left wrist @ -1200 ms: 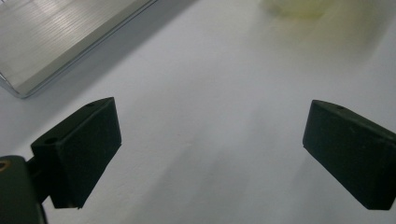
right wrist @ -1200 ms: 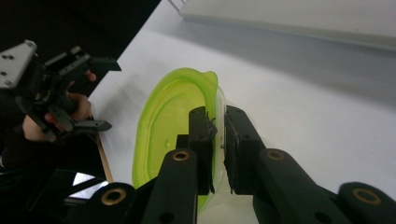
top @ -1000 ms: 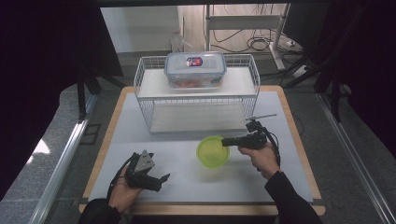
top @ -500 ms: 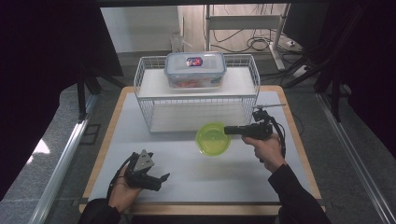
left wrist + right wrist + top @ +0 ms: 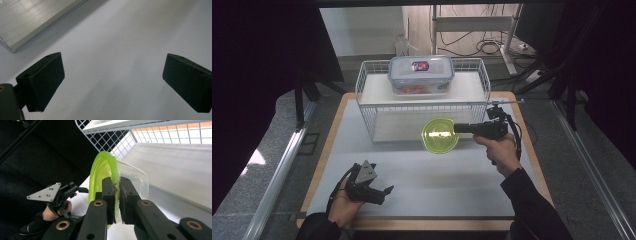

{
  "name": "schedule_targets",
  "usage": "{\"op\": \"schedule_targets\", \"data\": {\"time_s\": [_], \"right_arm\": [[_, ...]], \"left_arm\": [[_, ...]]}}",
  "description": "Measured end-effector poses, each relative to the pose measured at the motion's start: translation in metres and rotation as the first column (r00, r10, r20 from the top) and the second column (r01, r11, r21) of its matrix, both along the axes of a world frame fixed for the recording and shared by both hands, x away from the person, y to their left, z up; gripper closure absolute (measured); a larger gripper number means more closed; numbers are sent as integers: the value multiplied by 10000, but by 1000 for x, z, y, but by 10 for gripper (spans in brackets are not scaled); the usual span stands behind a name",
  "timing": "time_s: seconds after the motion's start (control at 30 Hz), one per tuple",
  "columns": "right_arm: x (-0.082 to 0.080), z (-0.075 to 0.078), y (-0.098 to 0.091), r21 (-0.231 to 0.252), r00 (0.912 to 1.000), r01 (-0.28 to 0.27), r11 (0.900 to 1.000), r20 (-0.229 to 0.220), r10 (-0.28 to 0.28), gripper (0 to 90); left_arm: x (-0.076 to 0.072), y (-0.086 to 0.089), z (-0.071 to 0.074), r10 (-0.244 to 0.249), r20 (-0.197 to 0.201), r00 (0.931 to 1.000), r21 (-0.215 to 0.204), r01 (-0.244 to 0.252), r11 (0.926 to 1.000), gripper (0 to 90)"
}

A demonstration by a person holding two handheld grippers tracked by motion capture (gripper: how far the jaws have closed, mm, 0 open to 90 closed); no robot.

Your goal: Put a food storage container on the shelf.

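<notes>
A clear tub with a lime-green lid [image 5: 439, 135] hangs above the white table [image 5: 422, 175], just in front of the wire rack's lower shelf. It is turned on its side, its green lid [image 5: 101, 173] toward the left gripper. My right gripper [image 5: 458, 128] is shut on its rim; in the right gripper view the two jaws [image 5: 117, 188] pinch the lid's edge and the clear wall. My left gripper [image 5: 384, 191] rests low at the table's front left. Its jaws [image 5: 112, 75] stand wide apart with bare table between them.
A white wire rack [image 5: 367, 107] with two shelves stands at the back of the table. A clear lock-lid box [image 5: 421, 74] with red contents sits on its top shelf. The lower shelf's edge [image 5: 30, 22] lies ahead of the left gripper. Dark curtains flank the table.
The right gripper has risen with the green-lidded tub and carried it from the table's middle toward the rack's lower shelf. The left gripper has stayed where it was.
</notes>
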State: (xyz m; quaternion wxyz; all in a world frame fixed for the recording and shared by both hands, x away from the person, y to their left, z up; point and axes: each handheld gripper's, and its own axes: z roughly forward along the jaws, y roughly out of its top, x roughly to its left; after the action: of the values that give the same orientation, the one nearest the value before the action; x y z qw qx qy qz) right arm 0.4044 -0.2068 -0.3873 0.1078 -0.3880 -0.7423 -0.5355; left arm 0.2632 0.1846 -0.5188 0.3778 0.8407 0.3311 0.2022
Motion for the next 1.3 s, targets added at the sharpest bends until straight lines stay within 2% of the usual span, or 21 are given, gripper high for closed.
{"op": "schedule_targets", "data": {"time_s": [0.23,0.43,0.47,0.53,0.6,0.63,0.73,0.77,0.87,1.03,1.2,1.3], "right_arm": [[0,12,-3,371,9999,51,9993,146,-56,840],[4,32,-4,774,9992,90,9970,369,-119,840],[6,41,-3,920,9989,85,9957,449,-126,840],[7,44,-3,977,9988,75,9952,484,-123,840],[11,57,-1,1112,9979,87,9938,627,-158,840],[11,57,-1,1112,9979,87,9938,627,-158,840],[18,73,2,1382,9971,163,9903,715,-264,841],[18,73,2,1382,9971,163,9903,715,-264,841],[25,89,7,1374,9952,257,9902,898,-383,840],[34,101,12,1445,9938,465,9884,934,-604,841],[53,117,20,1757,9913,843,9808,847,-1003,840],[60,122,24,1780,9904,981,9791,791,-1136,840]], "left_arm": [[0,0,0,-20,-9,10000,55,20,10000,40],[0,0,0,-30,22,10000,59,30,10000,39],[0,0,0,-22,27,10000,74,22,10000,40],[0,0,0,18,27,10000,-31,-18,10000,40],[0,0,0,-12,31,10000,25,12,10000,40],[0,0,0,-12,31,10000,25,12,10000,39],[0,0,0,-29,9,10000,29,29,10000,40],[0,0,0,-31,8,10000,26,31,10000,40],[0,0,0,-20,20,10000,-20,20,10000,39],[0,1,0,-27,-5,10000,-23,27,10000,40],[0,1,0,-46,-18,10000,-42,46,10000,40],[0,1,1,-48,-15,10000,-56,48,10000,40]]}}
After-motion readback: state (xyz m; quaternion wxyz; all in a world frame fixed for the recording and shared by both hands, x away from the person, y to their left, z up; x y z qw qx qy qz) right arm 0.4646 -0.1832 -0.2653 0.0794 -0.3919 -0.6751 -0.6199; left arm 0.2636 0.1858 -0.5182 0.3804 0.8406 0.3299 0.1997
